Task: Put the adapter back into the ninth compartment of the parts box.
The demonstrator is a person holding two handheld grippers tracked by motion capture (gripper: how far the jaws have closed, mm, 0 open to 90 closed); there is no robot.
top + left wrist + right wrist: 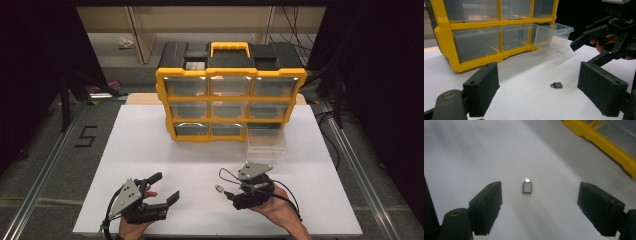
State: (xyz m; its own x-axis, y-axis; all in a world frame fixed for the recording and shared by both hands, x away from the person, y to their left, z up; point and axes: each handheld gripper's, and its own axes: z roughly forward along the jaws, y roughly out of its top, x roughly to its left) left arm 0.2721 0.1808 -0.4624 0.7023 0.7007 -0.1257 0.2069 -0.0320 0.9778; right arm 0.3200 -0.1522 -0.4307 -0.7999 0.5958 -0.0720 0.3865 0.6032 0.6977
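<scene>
1. I see the yellow drawer cabinet (230, 92) with its bottom-right clear drawer (266, 142) pulled out, contents indiscernible.
2. Small adapter (527, 187) lies on the table (150, 145) between my right gripper (539, 207) jaws.
3. Left gripper (162, 187) and right: both wide open, empty.

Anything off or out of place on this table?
One clear drawer sticks out of the bottom-right slot of the yellow organizer, while the others sit flush. A small dark adapter lies loose on the white table ahead of the open right hand-held gripper.
</scene>
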